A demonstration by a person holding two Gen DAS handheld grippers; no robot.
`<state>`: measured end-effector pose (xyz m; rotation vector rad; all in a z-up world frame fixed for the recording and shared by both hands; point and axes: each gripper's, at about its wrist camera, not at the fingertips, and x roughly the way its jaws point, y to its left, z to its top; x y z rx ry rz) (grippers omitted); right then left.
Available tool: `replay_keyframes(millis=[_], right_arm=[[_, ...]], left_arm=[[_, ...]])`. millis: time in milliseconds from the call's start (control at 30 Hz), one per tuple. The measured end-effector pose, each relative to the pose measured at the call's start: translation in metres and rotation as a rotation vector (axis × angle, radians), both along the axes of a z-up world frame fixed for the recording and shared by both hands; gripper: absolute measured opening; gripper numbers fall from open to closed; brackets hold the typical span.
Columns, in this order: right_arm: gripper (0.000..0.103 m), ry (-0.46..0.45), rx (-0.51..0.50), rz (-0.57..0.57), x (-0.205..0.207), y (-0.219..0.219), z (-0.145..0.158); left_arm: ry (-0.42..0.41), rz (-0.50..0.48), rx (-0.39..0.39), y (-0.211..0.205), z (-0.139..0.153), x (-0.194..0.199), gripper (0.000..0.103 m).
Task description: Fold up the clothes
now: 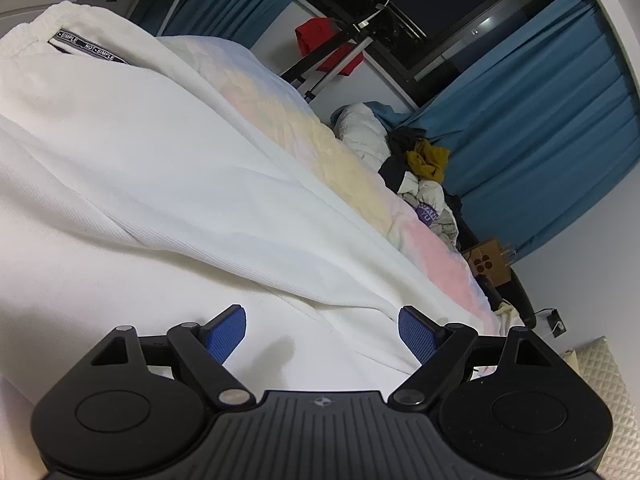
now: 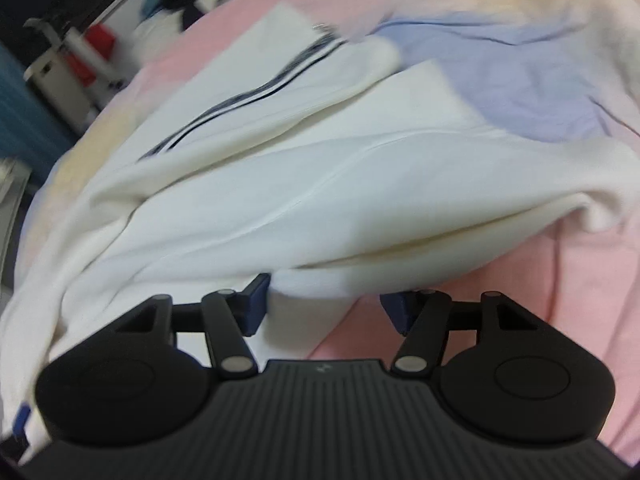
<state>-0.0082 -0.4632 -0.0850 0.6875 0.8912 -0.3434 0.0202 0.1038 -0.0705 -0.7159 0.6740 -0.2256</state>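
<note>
White trousers lie doubled on the bed. Left claw and right claw both gape over the cloth; pinch every layer at the hem edge before lifting, and keep edges aligned.

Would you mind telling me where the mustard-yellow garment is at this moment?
In the left wrist view, the mustard-yellow garment sits right of centre on the clothes pile at the far end of the bed, just in front of the blue curtain.

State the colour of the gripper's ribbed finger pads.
Blue: the ribbed finger pads of the left gripper show best in the left wrist view.
</note>
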Motion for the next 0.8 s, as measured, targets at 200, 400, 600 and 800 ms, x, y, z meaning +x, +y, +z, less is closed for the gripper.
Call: replay_keyframes(millis=[200,400,600,800], right_arm=[[0.057,-0.074,0.106,-0.242,-0.027,-0.032,-0.003],[0.027,-0.195,0.265,-0.35,-0.047,-0.055,-0.01],[0.006,-0.449,0.198,-0.379,-0.064,-0.058,0.021],[0.006,-0.457,0.088,-0.427,-0.065,-0.06,0.033]], left_arm=[[0.007,0.003,-0.009,0.001,-0.002,0.001,0.085],[0.005,-0.002,-0.01,-0.001,-0.003,0.002,0.085],[0.001,0.006,-0.019,0.0,-0.003,-0.001,0.085],[-0.002,0.034,-0.03,0.008,0.0,-0.005,0.085]])
